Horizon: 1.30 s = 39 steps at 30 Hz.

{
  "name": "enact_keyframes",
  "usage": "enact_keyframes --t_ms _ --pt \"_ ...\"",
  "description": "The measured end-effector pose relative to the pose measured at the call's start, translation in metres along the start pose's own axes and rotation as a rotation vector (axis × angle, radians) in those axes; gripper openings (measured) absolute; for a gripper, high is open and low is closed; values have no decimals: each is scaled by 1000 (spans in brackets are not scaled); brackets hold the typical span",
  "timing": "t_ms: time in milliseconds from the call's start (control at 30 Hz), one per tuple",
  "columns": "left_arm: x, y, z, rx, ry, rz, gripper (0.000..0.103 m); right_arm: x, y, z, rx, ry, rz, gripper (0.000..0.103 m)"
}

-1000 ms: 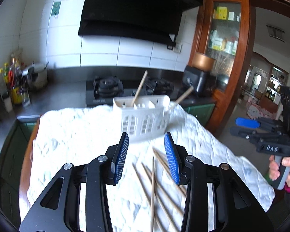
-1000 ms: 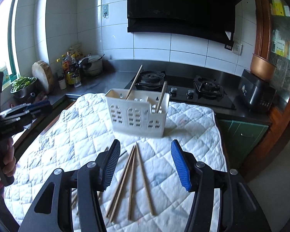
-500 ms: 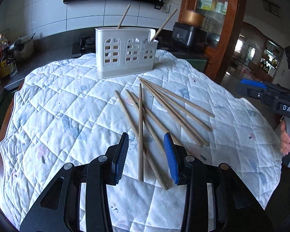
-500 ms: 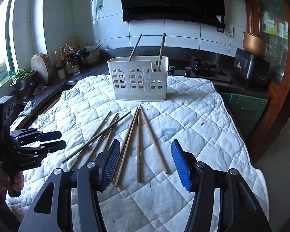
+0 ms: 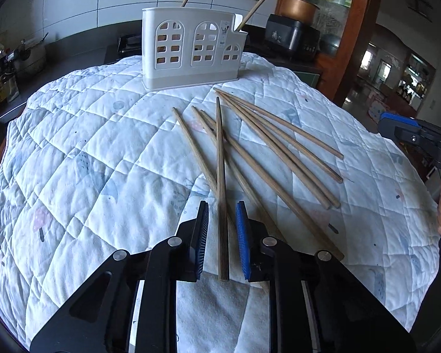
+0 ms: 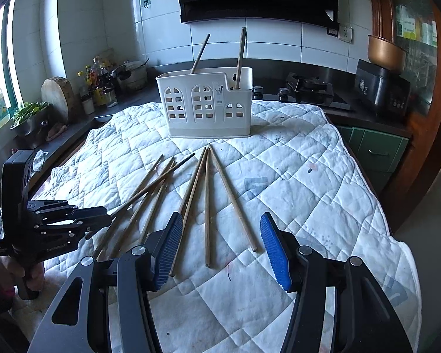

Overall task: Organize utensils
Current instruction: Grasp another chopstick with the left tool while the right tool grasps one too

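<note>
Several wooden chopsticks (image 5: 267, 144) lie fanned on a white quilted cloth (image 5: 82, 158); they also show in the right wrist view (image 6: 207, 194). A white slotted utensil holder (image 5: 191, 50) stands at the far side with two chopsticks in it, also in the right wrist view (image 6: 207, 106). My left gripper (image 5: 222, 211) is low over the cloth with its jaws narrowed around one darker chopstick (image 5: 220, 176), pads a little apart from it. The right wrist view shows it (image 6: 103, 219) at that chopstick's end. My right gripper (image 6: 220, 229) is open and empty above the near chopstick ends.
A gas stove (image 6: 308, 91), a black appliance (image 6: 382, 88) and a wooden cabinet (image 5: 335, 29) stand behind and right. Bottles (image 6: 98, 85), a pot and a cutting board (image 6: 57, 94) line the left counter. The cloth's edge drops off on the right.
My left gripper has come down and forward over the chopsticks, and its jaws have narrowed around the darker one. My right gripper has lowered and stayed open.
</note>
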<state>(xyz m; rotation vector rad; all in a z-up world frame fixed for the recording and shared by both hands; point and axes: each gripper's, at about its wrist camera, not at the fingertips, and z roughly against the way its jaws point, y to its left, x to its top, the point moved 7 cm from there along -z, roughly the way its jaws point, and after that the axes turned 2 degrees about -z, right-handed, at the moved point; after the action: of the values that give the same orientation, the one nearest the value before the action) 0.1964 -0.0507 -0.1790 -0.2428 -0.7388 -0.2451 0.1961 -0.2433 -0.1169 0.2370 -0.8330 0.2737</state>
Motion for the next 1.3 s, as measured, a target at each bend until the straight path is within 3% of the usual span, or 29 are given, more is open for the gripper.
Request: enact_keyframes --t_ms 300,833,1067,1300 --pt "-1 4 -3 -27 6 33 10 -1 -2 -6 -1 11 -6 54" --pt "-4 9 -11 -19 43 39 10 -8 -16 -19 0 55 -40 54" --pt "1 6 1 22 -6 2 5 -17 -28 -35 -21 110 -37 53" --pt "14 3 19 32 -64 -20 5 -25 -36 -48 -24 154 -42 43"
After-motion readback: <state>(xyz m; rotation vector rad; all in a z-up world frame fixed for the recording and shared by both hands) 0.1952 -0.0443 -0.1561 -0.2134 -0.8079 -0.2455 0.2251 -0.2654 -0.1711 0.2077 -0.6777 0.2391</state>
